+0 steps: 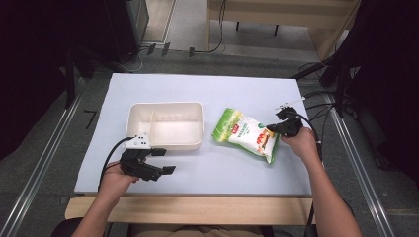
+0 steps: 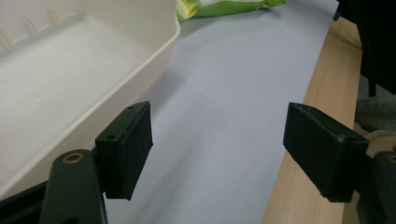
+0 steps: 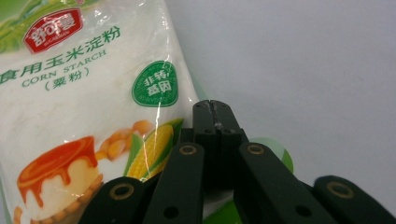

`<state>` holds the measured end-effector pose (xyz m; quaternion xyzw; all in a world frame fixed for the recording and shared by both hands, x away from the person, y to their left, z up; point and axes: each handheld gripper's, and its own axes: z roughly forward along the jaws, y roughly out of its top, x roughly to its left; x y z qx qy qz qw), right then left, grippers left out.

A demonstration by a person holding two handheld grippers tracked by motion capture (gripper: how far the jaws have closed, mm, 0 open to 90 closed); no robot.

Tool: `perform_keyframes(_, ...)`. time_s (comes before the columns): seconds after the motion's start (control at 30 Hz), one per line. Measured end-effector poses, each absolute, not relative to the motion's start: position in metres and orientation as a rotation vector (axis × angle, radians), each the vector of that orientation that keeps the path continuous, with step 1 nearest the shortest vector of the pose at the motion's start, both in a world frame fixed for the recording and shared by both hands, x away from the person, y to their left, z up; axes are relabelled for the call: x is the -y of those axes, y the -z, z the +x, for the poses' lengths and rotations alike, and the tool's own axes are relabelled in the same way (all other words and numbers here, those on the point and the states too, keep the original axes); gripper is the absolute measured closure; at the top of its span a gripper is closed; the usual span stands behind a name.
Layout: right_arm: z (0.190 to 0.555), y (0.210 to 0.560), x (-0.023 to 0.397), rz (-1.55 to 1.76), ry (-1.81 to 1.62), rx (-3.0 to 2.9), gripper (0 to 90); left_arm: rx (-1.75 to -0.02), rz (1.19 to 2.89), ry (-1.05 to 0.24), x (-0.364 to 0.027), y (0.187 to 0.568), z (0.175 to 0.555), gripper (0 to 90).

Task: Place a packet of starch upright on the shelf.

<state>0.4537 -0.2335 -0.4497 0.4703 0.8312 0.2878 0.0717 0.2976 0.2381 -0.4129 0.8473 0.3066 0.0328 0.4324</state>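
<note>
Your right gripper [image 1: 274,129] has its jaws pressed together on the lower right edge of the corn starch bag [image 1: 245,134], which lies flat on the white desk [image 1: 207,89], just right of the cream tray [image 1: 165,125] and apart from it. Your left gripper [image 1: 163,160] hovers spread and empty by the tray's near wall. The bag reads "CORN STARCH" under Chinese lettering, with a red logo, a green round seal and a corn cob picture.

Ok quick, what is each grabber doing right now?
Left gripper: open, holding nothing, beside the white tray.
Right gripper: shut, pinching the edge of the corn starch bag.
</note>
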Motion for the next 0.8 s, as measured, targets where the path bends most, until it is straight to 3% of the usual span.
perform_keyframes(0.8,0.391,0.448,0.235,1.404,-0.881,-2.522,90.0,-0.723,2.113,-0.065,-0.230,0.412,0.305,24.9)
